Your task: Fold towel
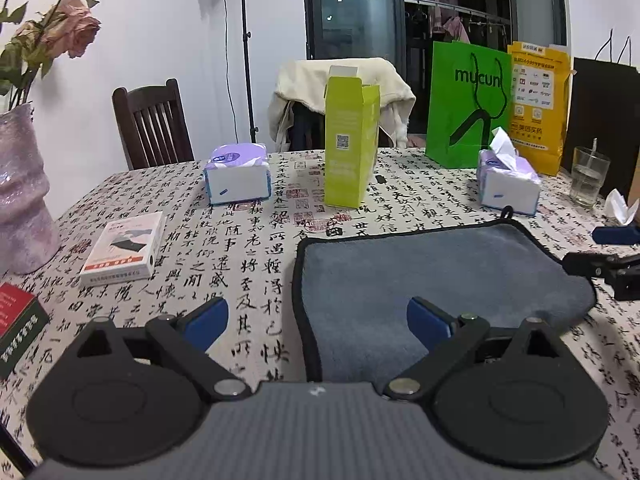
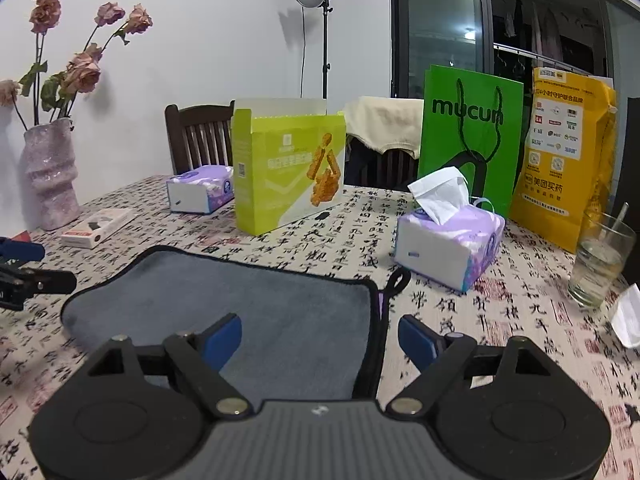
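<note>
A grey towel (image 1: 432, 268) with black trim lies flat on the calligraphy-print tablecloth; it also shows in the right wrist view (image 2: 256, 304). My left gripper (image 1: 318, 322) is open and empty, its jaws straddling the towel's near left edge. My right gripper (image 2: 320, 340) is open and empty, its jaws straddling the towel's near right edge. The right gripper's tips (image 1: 600, 256) show at the right of the left wrist view, and the left gripper's tips (image 2: 32, 268) at the left of the right wrist view.
Behind the towel stand a lime carton (image 1: 350, 140), two tissue packs (image 1: 238, 174) (image 2: 448, 236), a green bag (image 2: 468, 136), a yellow bag (image 2: 560, 156) and a glass (image 2: 600, 260). A vase (image 1: 20, 192) and small boxes (image 1: 124, 248) sit at left.
</note>
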### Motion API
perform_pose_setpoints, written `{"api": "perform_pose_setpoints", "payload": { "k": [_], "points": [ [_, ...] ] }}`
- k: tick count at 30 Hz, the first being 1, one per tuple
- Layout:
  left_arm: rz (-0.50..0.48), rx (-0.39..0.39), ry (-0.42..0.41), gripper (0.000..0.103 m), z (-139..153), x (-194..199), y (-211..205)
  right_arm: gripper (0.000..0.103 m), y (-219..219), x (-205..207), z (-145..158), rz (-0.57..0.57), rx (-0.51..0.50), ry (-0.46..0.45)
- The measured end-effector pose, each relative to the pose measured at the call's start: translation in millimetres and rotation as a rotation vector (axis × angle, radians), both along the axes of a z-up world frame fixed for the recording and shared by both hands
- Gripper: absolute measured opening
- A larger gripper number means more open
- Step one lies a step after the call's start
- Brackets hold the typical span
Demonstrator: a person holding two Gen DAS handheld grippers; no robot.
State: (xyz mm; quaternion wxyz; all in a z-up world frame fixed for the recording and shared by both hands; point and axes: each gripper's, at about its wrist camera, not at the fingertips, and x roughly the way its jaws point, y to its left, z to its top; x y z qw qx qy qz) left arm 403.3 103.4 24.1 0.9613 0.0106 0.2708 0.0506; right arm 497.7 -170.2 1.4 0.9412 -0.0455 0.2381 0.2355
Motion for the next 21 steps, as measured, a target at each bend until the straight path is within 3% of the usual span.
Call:
{"api": "perform_pose_setpoints", "payload": {
  "k": [21],
  "points": [
    [0.002, -0.04, -0.045, 0.1, 16.5, -99.2, -16.8, 0.086, -10.8, -101.6, 10.8, -0.01, 0.055, -0.004]
  ]
}}
